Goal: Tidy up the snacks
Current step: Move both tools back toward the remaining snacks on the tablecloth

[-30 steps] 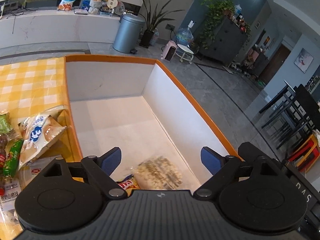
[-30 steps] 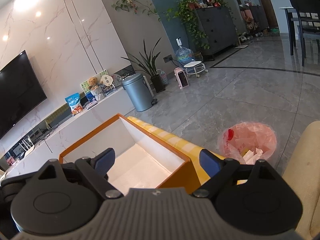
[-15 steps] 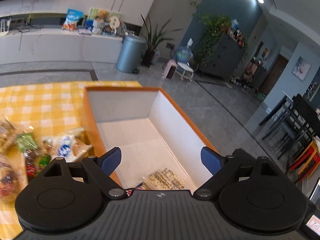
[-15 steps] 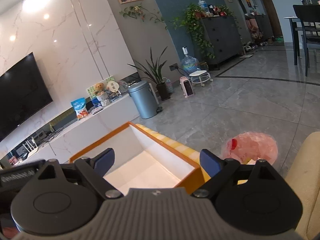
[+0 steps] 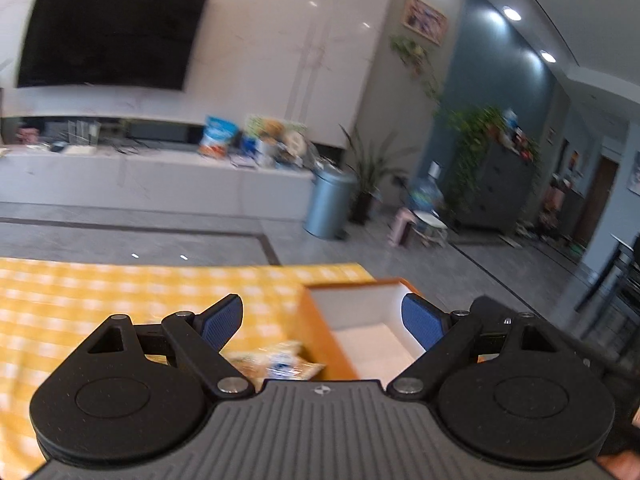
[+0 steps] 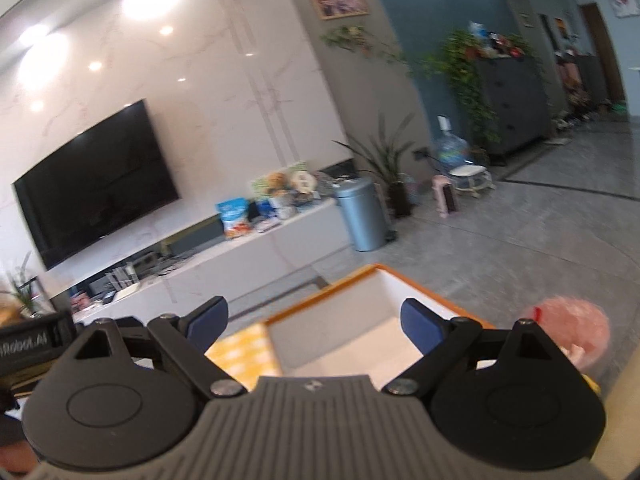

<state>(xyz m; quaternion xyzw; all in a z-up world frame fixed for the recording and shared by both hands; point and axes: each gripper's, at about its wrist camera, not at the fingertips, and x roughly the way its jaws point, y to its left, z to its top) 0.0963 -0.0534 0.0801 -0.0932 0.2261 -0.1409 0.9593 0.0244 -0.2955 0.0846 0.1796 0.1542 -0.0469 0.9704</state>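
Two grippers are showing, one in each wrist view, and both are holding their blue-padded fingers spread wide with nothing between them. The left gripper [image 5: 322,322] is hanging above the yellow checked surface [image 5: 100,292], with its left fingertip over the cloth and its right fingertip over the box [image 5: 316,322], an orange-walled container with a white inside that is sitting at the right end of the surface. One snack packet [image 5: 276,362], pale with a blue mark, is lying on the cloth just beside the box's left wall, partly hidden by the gripper body; its print is too blurred to read. The right gripper [image 6: 314,320] is hovering over the same box [image 6: 320,292], seen from the other side, with the white floor of the box showing between its fingers. Whether anything is lying inside the box cannot be told from either view. A pink plastic bag [image 6: 572,328] is sitting on the floor beyond the right fingertip. Across the room, a dark television [image 6: 96,178] is hanging on the marble wall above a long white counter, and a grey bin [image 6: 362,214] is standing at its end.
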